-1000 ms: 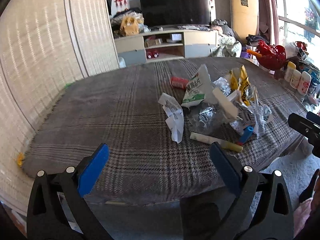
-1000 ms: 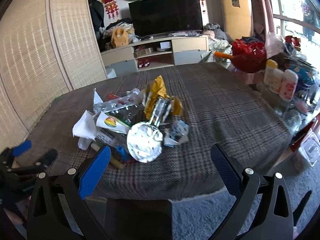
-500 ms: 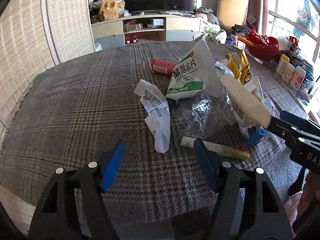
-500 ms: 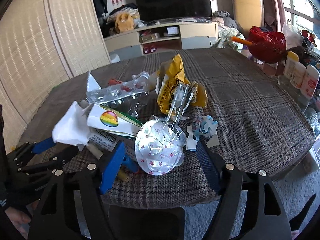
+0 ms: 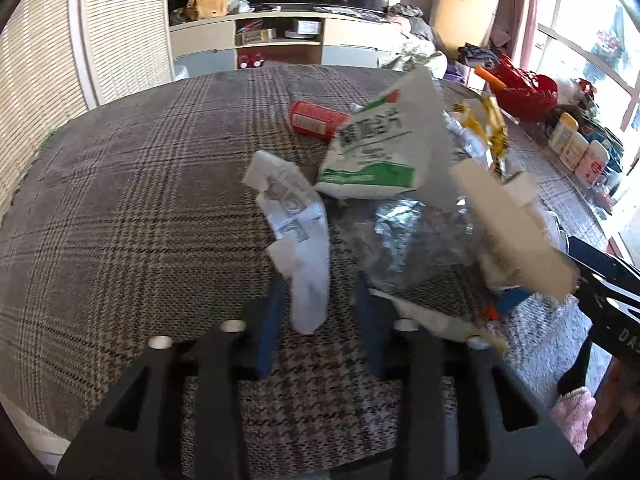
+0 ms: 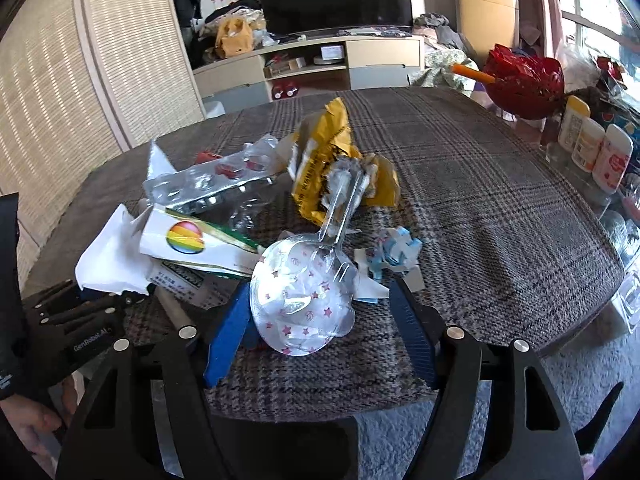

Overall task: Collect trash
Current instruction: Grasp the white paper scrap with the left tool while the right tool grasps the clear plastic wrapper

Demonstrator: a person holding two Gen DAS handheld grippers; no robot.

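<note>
The left tool (image 5: 318, 312) is being closed around the near end of a crumpled white paper (image 5: 298, 232) on the desk (image 5: 120, 200), pads not yet pressing, while the right tool (image 6: 316, 320) is being narrowed around a star-printed clear wrapper (image 6: 302, 300) at the near edge, so both scraps can be lifted together.

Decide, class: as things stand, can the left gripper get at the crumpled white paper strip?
Probably yes. The left gripper is closing with the crumpled white paper strip hanging between its pads, and nothing blocks it.

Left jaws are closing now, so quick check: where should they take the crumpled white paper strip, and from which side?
Grip the crumpled white paper strip at its near, lower end, coming from the table's near edge. That end hangs free between the left gripper pads, clear of the foil and packets.
</note>
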